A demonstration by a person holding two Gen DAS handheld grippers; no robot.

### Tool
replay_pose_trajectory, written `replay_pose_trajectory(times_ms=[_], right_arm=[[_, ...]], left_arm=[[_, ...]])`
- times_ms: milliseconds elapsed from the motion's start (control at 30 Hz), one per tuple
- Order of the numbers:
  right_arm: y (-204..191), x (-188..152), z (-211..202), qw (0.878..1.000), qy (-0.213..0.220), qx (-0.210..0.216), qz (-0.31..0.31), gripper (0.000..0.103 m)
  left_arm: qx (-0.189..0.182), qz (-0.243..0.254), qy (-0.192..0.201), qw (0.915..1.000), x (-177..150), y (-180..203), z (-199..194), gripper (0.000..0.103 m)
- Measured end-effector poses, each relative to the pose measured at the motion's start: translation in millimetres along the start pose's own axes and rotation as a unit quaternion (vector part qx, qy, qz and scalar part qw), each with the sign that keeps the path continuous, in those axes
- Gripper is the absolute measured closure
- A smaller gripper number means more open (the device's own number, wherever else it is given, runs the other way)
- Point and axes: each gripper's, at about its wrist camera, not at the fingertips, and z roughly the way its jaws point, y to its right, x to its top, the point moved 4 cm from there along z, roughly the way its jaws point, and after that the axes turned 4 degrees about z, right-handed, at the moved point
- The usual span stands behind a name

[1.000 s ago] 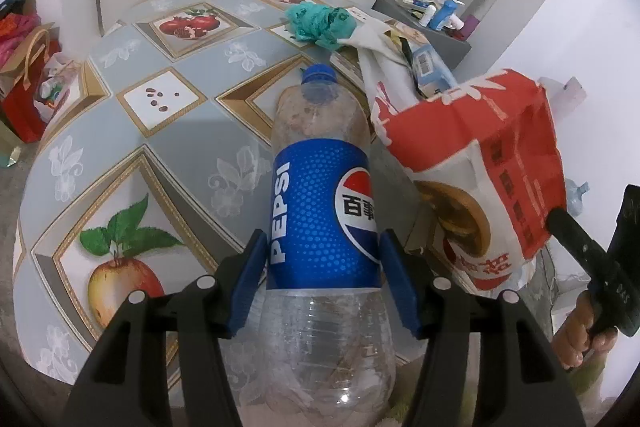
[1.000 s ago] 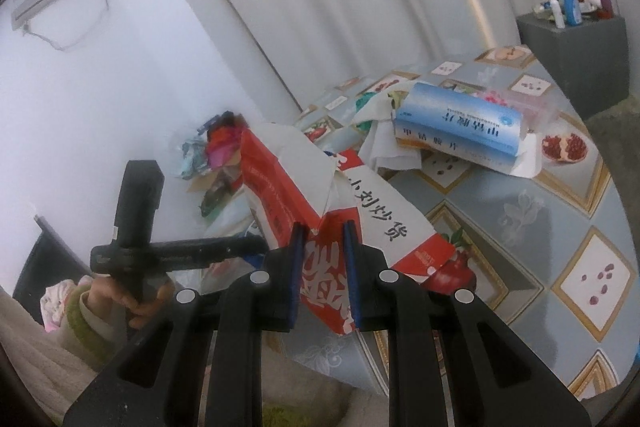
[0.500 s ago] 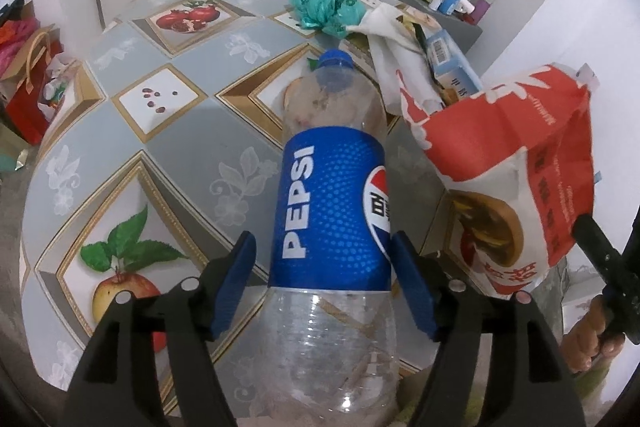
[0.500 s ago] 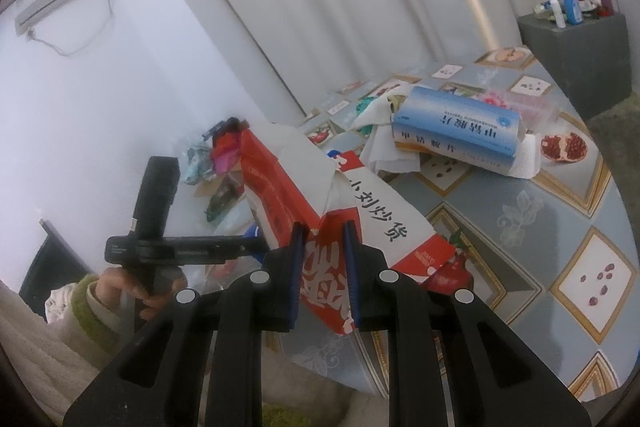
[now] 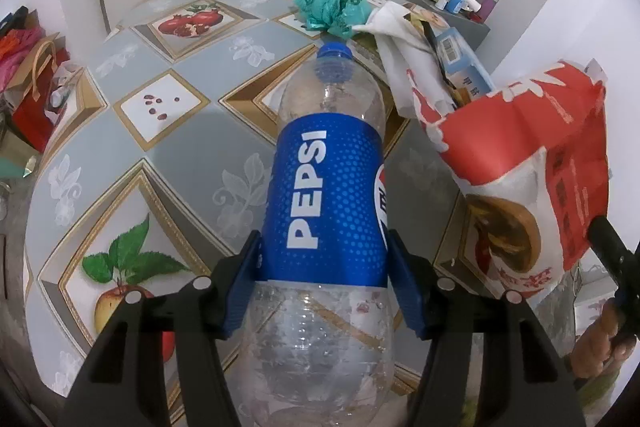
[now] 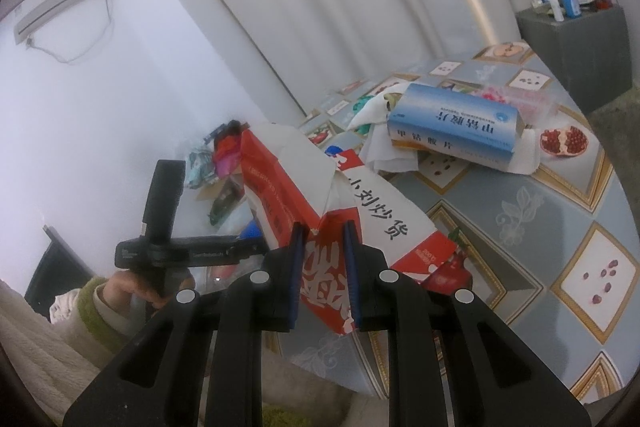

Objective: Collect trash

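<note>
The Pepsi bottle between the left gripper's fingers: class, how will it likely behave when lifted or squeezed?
The Pepsi bottle looks empty, so probably light for its size. Its clear thin wall may dent under the fingers, whose gap has just narrowed around it. Being round and smooth, it could slip, or roll on the table if released lying down.

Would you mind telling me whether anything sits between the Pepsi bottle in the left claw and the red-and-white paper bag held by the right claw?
Nothing visible does. The Pepsi bottle lies between the left claw's pads, which have just been closing. The paper bag stands beside it, with only bare tablecloth between them.
</note>
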Motion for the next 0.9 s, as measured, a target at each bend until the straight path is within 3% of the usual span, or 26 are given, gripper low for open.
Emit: replay_pose_trajectory(times_ms=[233, 333, 400, 467, 567, 700, 900], right_arm=[[-11, -10, -1, 0.994, -0.02, -0.055, -0.09, 0.085], [-10, -15, -5, 0.992, -0.041, -0.056, -0.105, 0.081], [-8, -17, -8, 0.991, -0.054, -0.055, -0.107, 0.076], [-6, -18, -14, 0.992, -0.056, -0.052, -0.104, 0.06], [-3, -19, -28, 0.994, -0.052, -0.038, -0.087, 0.052], [10, -20, -48, 0.999, -0.03, -0.012, -0.018, 0.05], [28, -20, -60, 0.998, -0.007, 0.003, 0.063, 0.049]], left_arm=[[0.004, -0.007, -0.006, 0.9999, -8, -6, -8, 0.043], [0.005, -0.019, 0.003, 0.9998, -10, -11, -16, 0.039], [0.005, -0.024, 0.018, 0.9995, -10, -13, -24, 0.036], [0.008, -0.026, 0.04, 0.9988, -9, -14, -35, 0.035], [0.015, -0.026, 0.073, 0.9969, -5, -14, -50, 0.034], [0.008, -0.017, 0.117, 0.9929, 1, -6, -70, 0.034], [-0.039, 0.02, 0.159, 0.9863, 7, 23, -86, 0.034]])
